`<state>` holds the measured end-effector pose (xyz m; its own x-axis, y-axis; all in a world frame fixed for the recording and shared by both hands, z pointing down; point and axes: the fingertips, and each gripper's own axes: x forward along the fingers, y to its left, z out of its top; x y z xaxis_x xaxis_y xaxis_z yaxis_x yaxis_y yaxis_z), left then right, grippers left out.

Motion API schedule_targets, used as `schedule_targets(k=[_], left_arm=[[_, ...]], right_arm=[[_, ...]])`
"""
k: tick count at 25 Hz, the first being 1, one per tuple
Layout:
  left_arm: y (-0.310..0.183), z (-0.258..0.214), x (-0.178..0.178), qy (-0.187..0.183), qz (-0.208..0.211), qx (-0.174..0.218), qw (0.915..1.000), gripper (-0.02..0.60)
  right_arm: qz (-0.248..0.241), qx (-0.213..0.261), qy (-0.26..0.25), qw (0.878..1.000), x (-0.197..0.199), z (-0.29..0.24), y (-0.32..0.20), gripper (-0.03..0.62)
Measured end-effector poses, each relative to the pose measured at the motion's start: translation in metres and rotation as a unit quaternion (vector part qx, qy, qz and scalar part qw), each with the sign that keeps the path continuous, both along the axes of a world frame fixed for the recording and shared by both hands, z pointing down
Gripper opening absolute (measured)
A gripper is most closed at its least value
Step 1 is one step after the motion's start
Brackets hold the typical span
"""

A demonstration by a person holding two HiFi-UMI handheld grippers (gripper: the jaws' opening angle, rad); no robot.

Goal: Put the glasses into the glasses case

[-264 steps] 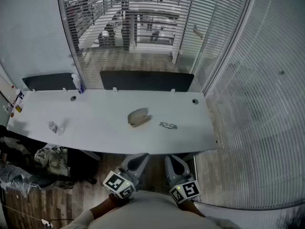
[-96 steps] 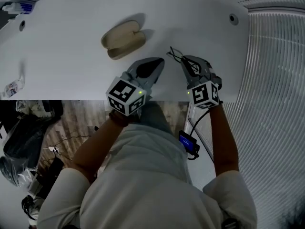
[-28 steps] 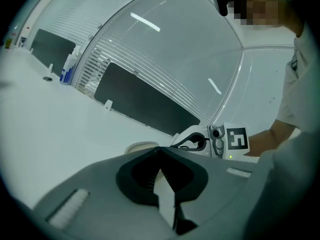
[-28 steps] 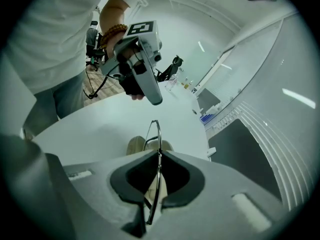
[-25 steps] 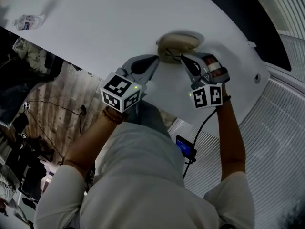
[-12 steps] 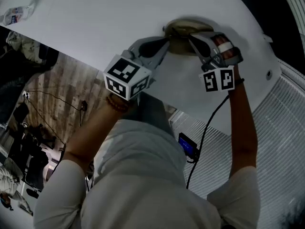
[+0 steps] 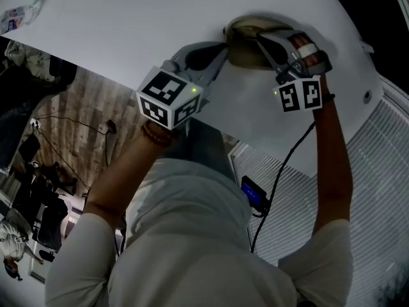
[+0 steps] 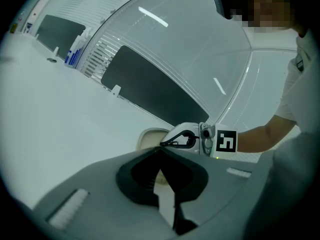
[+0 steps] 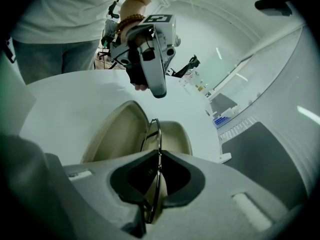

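Note:
The beige glasses case [image 7: 246, 55] lies open on the white table [image 7: 128, 18]. My right gripper [image 7: 259, 37] is shut on the thin black-framed glasses [image 9: 159, 144], which it holds on edge just above the case's hollow [image 9: 122, 129]. My left gripper [image 7: 223, 43] is shut and holds nothing, its tips close beside the case's near rim. In the left gripper view the case [image 8: 150, 135] shows just past the shut jaws [image 8: 161, 149], and the glasses [image 8: 178, 144] hang from the right gripper. The left gripper [image 9: 159, 91] points down at the far side of the case.
A crumpled packet [image 7: 16, 19] lies far off at the table's left end. A dark divider panel [image 8: 150, 91] and a spray bottle [image 8: 75, 51] stand along the back edge. A cable hole [image 7: 366, 96] sits to the right. The table's near edge runs close behind both grippers.
Both grippers have sunk toward the case. The right one has brought the glasses from beside the case's rim to over its open hollow. The left one has closed in on the rim.

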<state>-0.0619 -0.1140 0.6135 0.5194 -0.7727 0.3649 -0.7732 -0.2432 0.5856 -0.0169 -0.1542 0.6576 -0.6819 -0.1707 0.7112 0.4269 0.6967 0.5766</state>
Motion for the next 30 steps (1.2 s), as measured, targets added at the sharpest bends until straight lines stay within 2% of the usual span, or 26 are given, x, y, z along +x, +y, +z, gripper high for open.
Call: schedule_targets(k=[5,9,16,30], left_arm=[[-0.002,0.004,0.000,0.000,0.000,0.000,1.0000,0.003],[-0.001,0.006,-0.008,0.006,0.004,-0.002,1.0000,0.003],[-0.001,-0.008,0.004,0.001,0.010,0.005,0.9999,0.003],[0.008,-0.016,0.008,-0.001,0.017,0.009,0.9998,0.003]], right_arm=[[0.009,-0.015,-0.002,1.000,0.000,0.004,-0.002,0.024],[0.020,-0.030,-0.003,0.999,-0.010,0.004,-0.001,0.056],[0.018,-0.030,0.002,0.999,0.007,-0.005,0.008,0.071],[0.032,-0.032,-0.001,0.999,0.013,-0.011,0.017,0.079]])
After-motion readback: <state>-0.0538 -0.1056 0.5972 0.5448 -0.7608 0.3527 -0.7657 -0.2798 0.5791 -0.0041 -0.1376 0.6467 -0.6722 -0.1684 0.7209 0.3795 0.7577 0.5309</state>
